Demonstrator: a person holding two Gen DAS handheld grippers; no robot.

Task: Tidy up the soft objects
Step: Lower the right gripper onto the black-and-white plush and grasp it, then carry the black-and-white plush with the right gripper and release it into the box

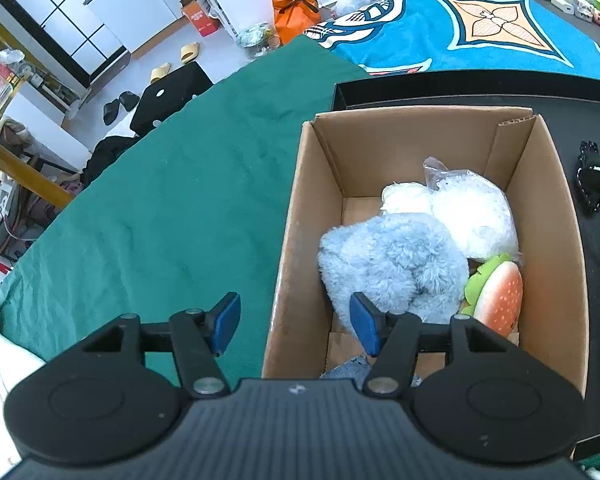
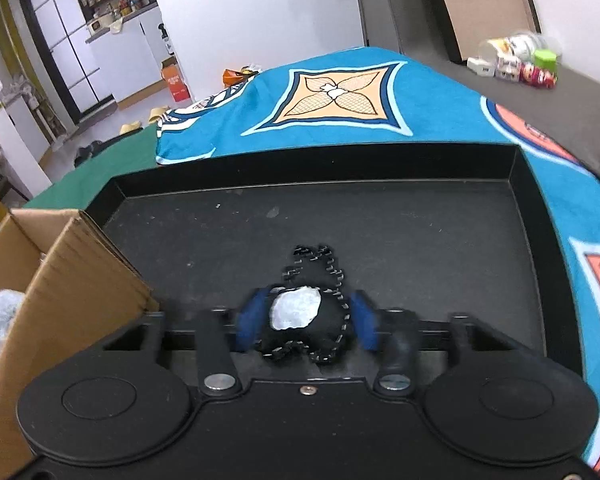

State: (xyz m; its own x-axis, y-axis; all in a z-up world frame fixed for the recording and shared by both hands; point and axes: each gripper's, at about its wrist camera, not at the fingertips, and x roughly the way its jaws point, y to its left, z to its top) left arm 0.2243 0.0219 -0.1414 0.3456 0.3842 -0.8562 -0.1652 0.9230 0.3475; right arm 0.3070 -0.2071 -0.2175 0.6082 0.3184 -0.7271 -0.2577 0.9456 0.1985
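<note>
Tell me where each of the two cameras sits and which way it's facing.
Left wrist: on the left gripper, looking down over the cardboard box wall at a blue plush; its open blue fingers show.
Right wrist: on the right gripper, looking down at the black tray; its fingers flank a black plush toy.
Shared: box, tray, black toy, blue plush, patterned blanket.

Green cloth point(image 1: 160, 200), blue patterned blanket point(image 2: 440, 100), slippers point(image 1: 190, 52)

— How many soft toys sit in the cardboard box point(image 1: 296, 216)?
— Three; one blue plush point(image 1: 388, 264), one white plush point(image 1: 472, 216), one burger plush point(image 1: 500, 296).
— And outside?
— One black toy point(image 2: 304, 312); one black tray point(image 2: 380, 220).
</note>
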